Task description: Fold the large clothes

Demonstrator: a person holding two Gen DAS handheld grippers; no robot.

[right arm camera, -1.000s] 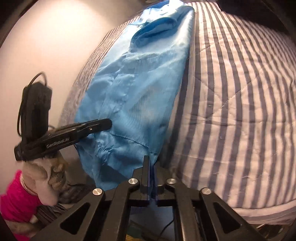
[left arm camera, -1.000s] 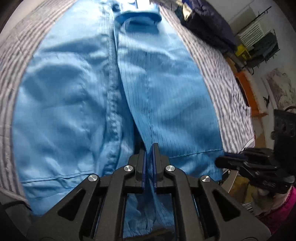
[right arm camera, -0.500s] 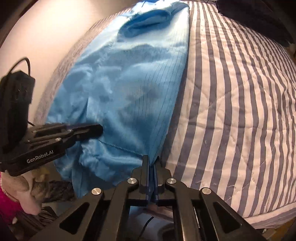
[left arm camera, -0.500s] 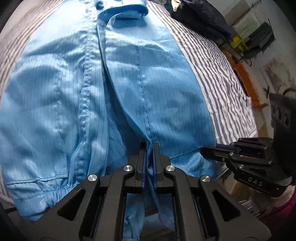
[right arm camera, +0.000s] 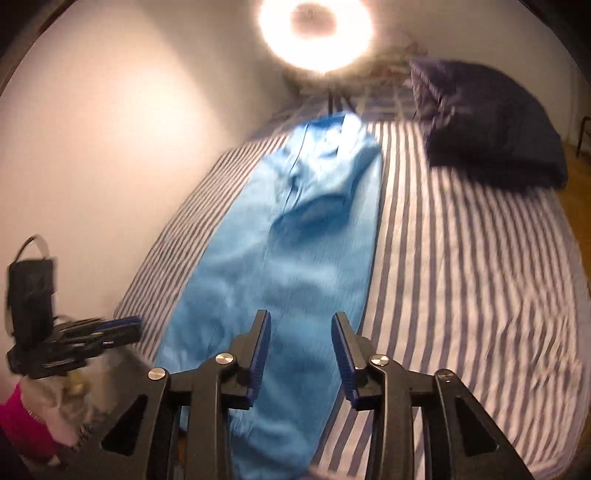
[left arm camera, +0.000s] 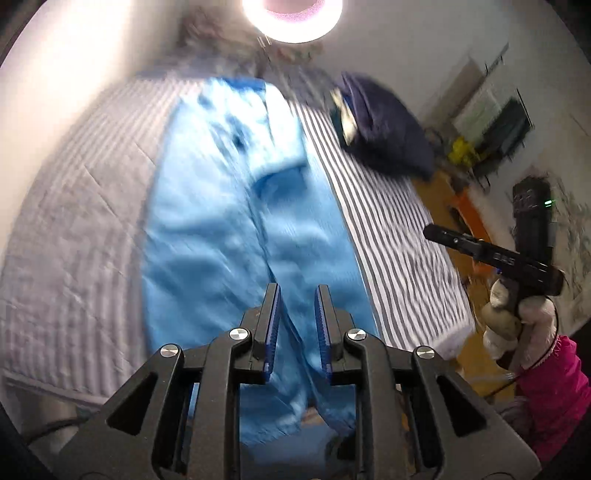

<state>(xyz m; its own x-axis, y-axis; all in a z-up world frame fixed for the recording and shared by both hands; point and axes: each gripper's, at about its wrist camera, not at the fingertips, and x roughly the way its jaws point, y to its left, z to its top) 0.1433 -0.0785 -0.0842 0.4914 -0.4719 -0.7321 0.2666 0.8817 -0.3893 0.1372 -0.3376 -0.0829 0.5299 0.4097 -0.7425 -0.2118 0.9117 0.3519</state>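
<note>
claws: left claw [left arm camera: 296,295] and right claw [right arm camera: 301,321], black frames, blue ribbed pads, silver screws
sleeve [left arm camera: 554,384]: magenta
glove [left arm camera: 517,314]: pale, fuzzy

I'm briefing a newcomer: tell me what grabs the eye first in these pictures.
A long blue garment lies stretched along the striped bed, its lower end hanging over the near edge. A glaring ring light burns at the far end, with a dark pillow to its right. Both grippers, left and right, hover with jaws open.
</note>
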